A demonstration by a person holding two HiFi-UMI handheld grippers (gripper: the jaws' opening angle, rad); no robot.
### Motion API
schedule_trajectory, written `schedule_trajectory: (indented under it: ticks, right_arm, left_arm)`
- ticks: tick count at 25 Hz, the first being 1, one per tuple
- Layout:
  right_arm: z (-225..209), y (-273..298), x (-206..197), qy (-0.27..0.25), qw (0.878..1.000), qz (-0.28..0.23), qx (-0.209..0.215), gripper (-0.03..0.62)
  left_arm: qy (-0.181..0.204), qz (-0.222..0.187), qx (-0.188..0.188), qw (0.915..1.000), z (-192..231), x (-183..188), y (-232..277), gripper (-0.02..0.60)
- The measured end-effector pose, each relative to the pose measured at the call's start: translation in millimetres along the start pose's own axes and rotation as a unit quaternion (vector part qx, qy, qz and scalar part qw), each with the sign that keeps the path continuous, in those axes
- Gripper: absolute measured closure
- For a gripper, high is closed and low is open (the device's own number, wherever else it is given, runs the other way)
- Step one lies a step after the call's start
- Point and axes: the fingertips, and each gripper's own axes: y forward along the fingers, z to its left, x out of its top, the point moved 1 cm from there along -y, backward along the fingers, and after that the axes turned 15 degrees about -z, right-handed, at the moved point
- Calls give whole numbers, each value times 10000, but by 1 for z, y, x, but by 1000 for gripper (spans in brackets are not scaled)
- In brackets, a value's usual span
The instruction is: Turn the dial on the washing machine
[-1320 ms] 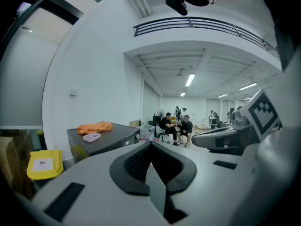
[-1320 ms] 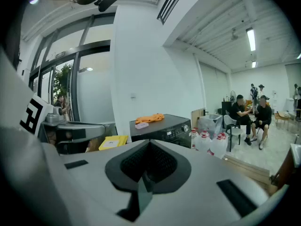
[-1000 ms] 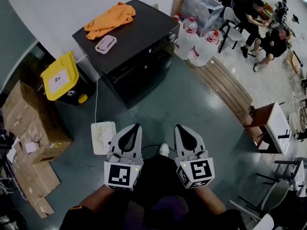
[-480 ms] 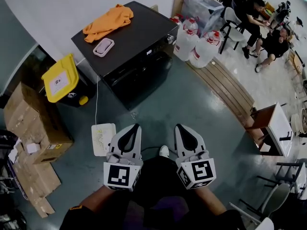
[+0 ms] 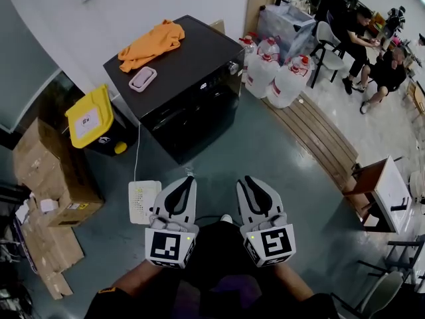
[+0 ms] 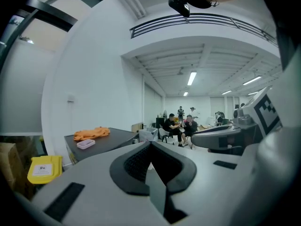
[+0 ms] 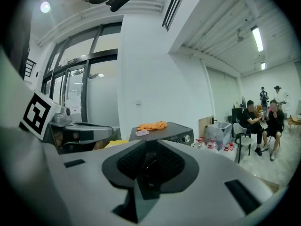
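The black washing machine [image 5: 179, 78] stands across the floor ahead, well out of reach, with its silver dial [image 5: 233, 66] at the right end of the front panel. An orange cloth [image 5: 151, 37] and a small pink box [image 5: 143, 78] lie on its lid. My left gripper [image 5: 188, 178] is shut and empty, held low in front of me. My right gripper [image 5: 244, 179] has just been opening; its jaws stand a narrow gap apart with nothing between them. In the right gripper view the dial [image 7: 187, 138] shows beyond the right gripper [image 7: 150, 141]. In the left gripper view the machine [image 6: 101, 138] lies left of the left gripper [image 6: 150, 142].
A yellow-lidded bin [image 5: 88, 115] and cardboard boxes [image 5: 50, 171] stand left of the machine. A white device [image 5: 144, 197] lies on the floor near my left gripper. Water jugs [image 5: 279, 72] and a wooden bench [image 5: 312, 128] are to the right. People [image 5: 372, 52] sit at the far right.
Both grippers have moved a little forward toward the washing machine, which now sits slightly lower in the head view. The right jaws have parted a little.
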Motion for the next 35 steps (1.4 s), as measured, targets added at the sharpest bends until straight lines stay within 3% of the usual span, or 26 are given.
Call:
schedule_trajectory:
  ticks: [7,8,9,11,14,27,35]
  right_arm:
    - [-23,0,-2,-68,9994,114,319,314]
    - [-24,1,-2,-96,9993,124,347,285]
    - [-25,1,-2,-131,9991,126,373,265]
    - [-27,2,-1,-175,9989,124,415,252]
    - [-30,0,-2,-182,9987,153,459,246]
    - [-54,21,-26,-148,9985,447,296,243]
    - [-86,87,-35,-222,9975,675,2,243]
  left_arm:
    - [147,20,173,9997,-20,3,15,569]
    - [149,47,200,9997,-21,3,16,550]
    - [143,91,222,9996,-22,1,18,481]
    - [87,173,273,9994,-23,-2,20,363]
    - [-36,217,364,9991,-24,-3,19,301]
    - [31,367,414,9985,-10,-23,34,284]
    - [-161,517,57,9985,21,-41,106,284]
